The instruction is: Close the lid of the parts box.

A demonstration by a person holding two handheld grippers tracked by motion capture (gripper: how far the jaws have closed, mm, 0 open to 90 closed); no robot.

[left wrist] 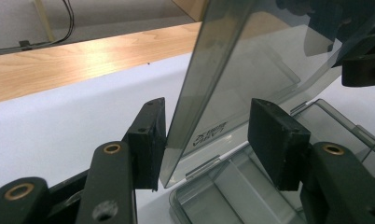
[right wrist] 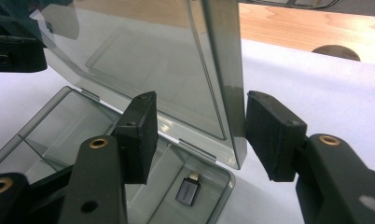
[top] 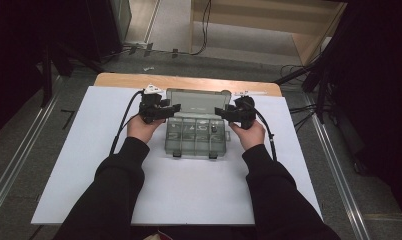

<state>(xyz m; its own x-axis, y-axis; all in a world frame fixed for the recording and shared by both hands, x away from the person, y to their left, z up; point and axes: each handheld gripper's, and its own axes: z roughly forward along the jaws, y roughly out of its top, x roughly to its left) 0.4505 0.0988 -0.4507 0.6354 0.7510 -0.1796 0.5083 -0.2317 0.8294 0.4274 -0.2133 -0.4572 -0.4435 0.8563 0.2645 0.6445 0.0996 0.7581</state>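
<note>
A smoky clear compartment box (top: 194,150) lies on the white board, its lid (top: 199,101) raised nearly upright. My left gripper (top: 174,107) reaches in from the left and its open jaws straddle the lid's left edge (left wrist: 185,116). The left pad (left wrist: 148,140) sits right against that edge and the other pad stands well off. My right gripper (top: 220,111) comes in from the right, open too, with the lid's right edge (right wrist: 225,93) between its pads. The right pad (right wrist: 269,135) is close beside that edge. A small grey adapter (right wrist: 188,192) lies in the box's corner compartment.
The white board (top: 189,195) covers a wooden table whose far strip (top: 189,81) shows behind the box. Cables trail from both grippers. Past the table lie a grey floor, metal rails at both sides and dark stands.
</note>
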